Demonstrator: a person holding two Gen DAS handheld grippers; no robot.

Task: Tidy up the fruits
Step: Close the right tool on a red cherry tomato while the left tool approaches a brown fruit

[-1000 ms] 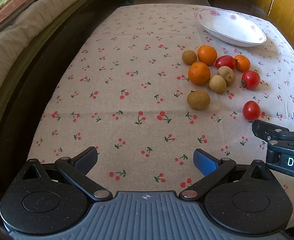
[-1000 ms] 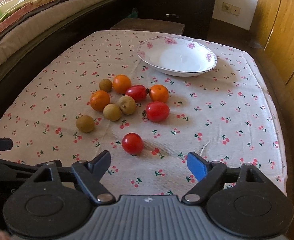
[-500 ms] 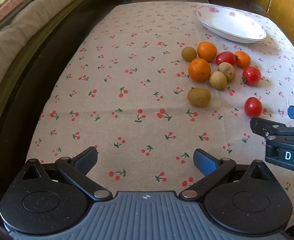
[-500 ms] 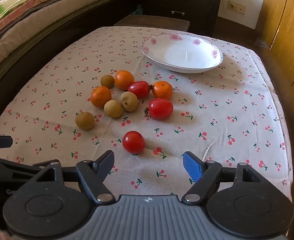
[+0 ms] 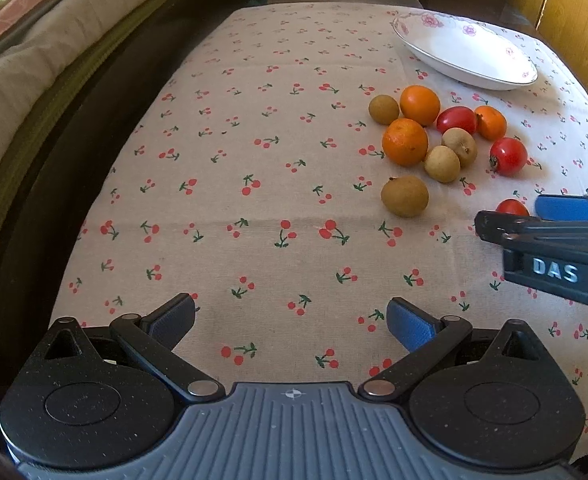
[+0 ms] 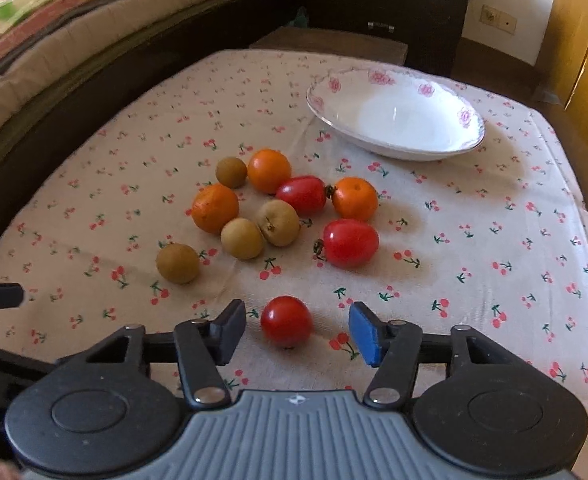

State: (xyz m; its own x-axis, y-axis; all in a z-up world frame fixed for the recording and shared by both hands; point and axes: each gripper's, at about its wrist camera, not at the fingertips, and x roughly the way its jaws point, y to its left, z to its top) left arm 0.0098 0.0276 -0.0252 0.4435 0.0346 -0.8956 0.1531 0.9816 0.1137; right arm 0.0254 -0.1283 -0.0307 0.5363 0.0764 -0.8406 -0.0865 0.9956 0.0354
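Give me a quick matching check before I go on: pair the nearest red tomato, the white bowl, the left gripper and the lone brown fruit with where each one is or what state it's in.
Things:
1. nearest red tomato
2. white bowl
3. left gripper
4. lone brown fruit

Places or states:
A. empty, at the far side of the cloth
B. between the right gripper's jaws, not yet pinched
C. open over bare cloth
D. apart from the cluster, on its near left

Pairs: 1-B, 2-A, 3-C, 4-D
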